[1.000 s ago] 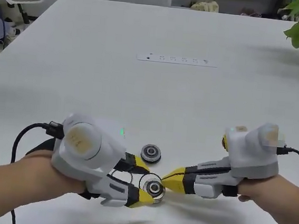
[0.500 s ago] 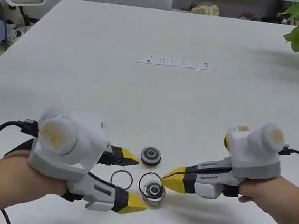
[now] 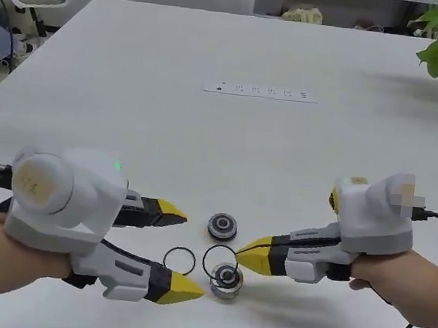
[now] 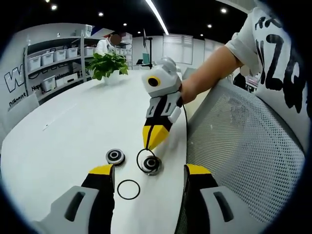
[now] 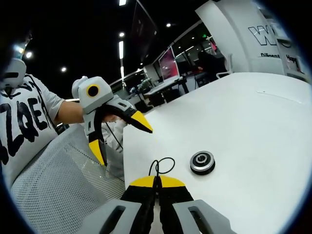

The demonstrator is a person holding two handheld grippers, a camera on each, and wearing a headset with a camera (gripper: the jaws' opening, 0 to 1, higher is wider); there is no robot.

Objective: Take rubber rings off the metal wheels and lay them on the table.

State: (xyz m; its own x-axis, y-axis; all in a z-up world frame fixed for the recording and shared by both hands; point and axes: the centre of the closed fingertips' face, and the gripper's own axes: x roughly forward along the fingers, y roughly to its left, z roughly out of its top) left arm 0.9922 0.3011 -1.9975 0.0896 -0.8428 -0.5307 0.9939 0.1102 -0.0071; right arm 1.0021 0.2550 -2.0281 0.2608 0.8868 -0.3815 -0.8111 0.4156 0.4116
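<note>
The right gripper (image 3: 243, 253) is seen with jaws pressed together, pinching a thin black rubber ring (image 3: 219, 260) that leans over the small silver metal wheel (image 3: 226, 279) near the front edge of the white tabletop (image 3: 282, 154). Bare tabletop lies to its left, where a second, loose black ring (image 3: 179, 260) is flanked by the spread jaws of the left gripper (image 3: 178, 251). Whether the pinched ring is wholly clear of the wheel cannot be told

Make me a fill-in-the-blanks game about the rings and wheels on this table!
The left gripper has its jaws ___.
The right gripper pinches a black ___.
A loose ring lies flat on the ___.
The far wheel and the near wheel make ___ wheels.
Missing words: open; ring; table; two.
</note>
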